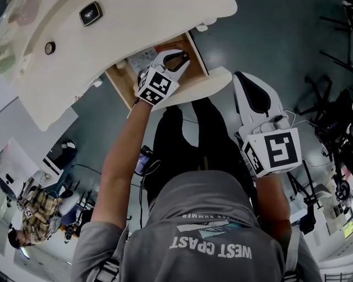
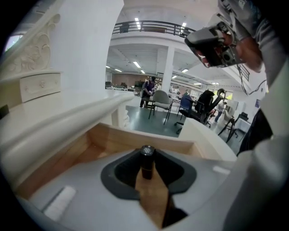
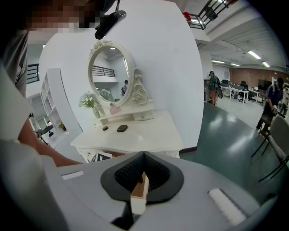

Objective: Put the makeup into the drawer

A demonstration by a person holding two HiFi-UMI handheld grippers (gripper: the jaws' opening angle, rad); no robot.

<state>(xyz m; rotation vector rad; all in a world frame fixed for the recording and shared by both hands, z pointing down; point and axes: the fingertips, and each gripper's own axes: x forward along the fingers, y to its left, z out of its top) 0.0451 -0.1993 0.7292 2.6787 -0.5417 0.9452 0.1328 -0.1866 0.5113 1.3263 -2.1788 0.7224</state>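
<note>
The white dressing table's drawer stands pulled out, its wooden inside showing. My left gripper hangs just over the drawer's middle, shut on a dark makeup tube that stands upright between the pads. In the left gripper view, the drawer's wooden far wall lies right behind the tube. My right gripper is off to the right of the drawer front, apart from it. Its jaws meet at the tips with nothing between them.
A printed sheet lies in the drawer's left part. On the tabletop sit a black compact and a small round item; an oval mirror stands behind. Chairs and people fill the hall.
</note>
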